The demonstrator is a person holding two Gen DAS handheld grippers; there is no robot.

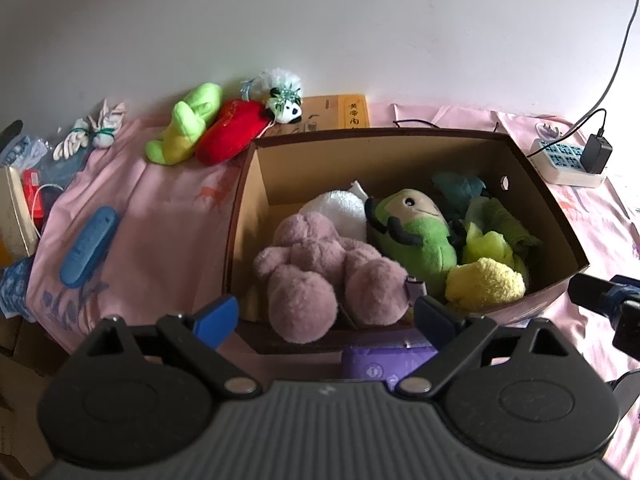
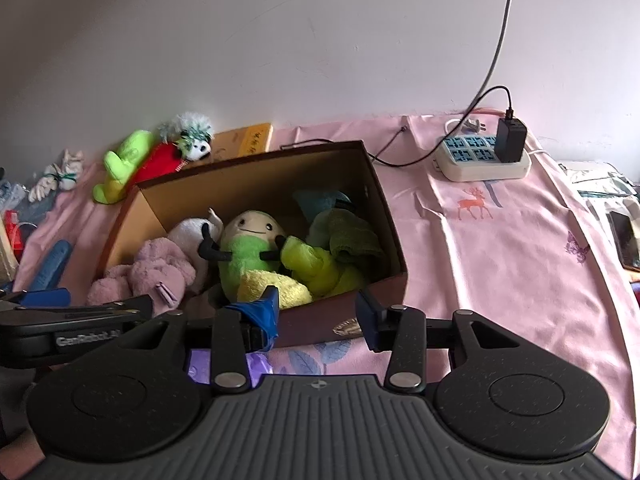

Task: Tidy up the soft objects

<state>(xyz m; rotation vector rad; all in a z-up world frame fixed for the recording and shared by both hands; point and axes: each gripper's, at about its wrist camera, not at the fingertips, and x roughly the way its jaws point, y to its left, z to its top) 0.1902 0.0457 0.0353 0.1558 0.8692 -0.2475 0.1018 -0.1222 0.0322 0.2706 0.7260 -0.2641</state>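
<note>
Cardboard box [image 1: 256,184] is seen from the left wrist, already stuffed with a mauve plush [image 1: 320,272], a green bean plush [image 1: 416,228] and some yellow-green cloths [image 1: 488,248]. Left tool [image 1: 326,314] is spread wide with nothing held. Three plushies are left out on the pink sheet behind the box: lime [image 1: 188,124], red [image 1: 232,132] and a panda [image 1: 286,106]. A reach over the box could easily drag that mauve one back out. Chinese characters are printed on a yellow book [image 1: 352,112], too small to be made out.

From the right wrist, the right tool [image 2: 318,314] is open at a middling gap, empty, just beside the box's near wall, so the box could get shoved. "GenRobot.AI" is roughly readable on the left tool's body.
</note>
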